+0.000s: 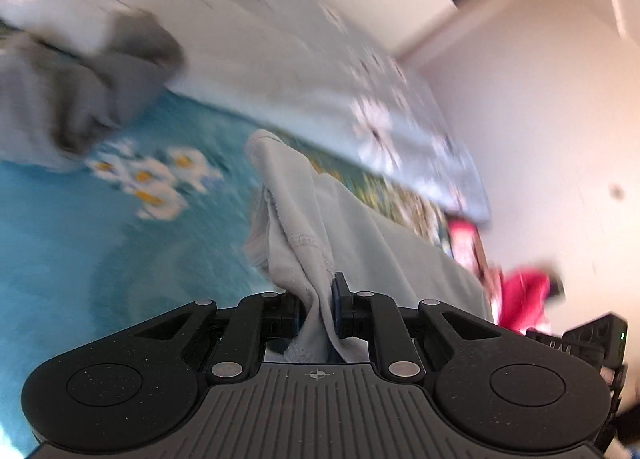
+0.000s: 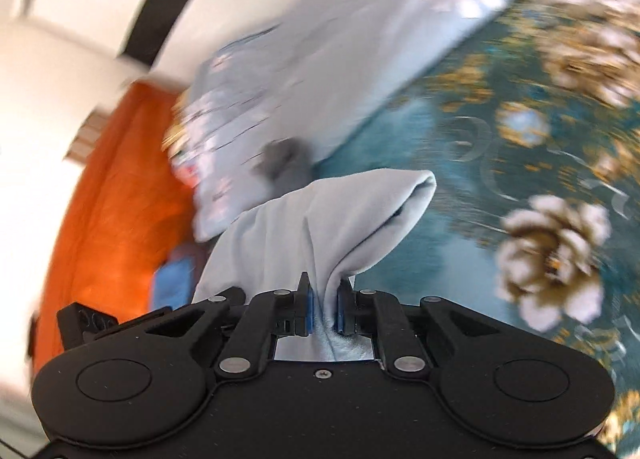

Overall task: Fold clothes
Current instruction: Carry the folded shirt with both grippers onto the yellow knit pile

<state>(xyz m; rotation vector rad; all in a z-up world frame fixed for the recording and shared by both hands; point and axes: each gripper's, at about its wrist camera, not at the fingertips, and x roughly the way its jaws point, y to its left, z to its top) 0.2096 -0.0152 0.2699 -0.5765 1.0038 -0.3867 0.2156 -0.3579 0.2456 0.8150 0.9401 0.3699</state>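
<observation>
Here, the left tongs [image 1: 318, 309] are clamped on a pale grey garment [image 1: 320, 211], its stitched hem rising toward 12 o'clock. The right tongs [image 2: 324, 309] pinch the same garment [image 2: 332, 211]; a grey cloth [image 1: 80, 99] lies at 10 o'clock on the teal floral bedspread [image 1: 100, 239].

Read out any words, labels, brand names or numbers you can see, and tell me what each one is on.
None can be read.
Embossed marks on the black block at the left wrist view's right edge: too blurred.
Pale grey-blue garment, left gripper and right gripper: no text visible.
</observation>
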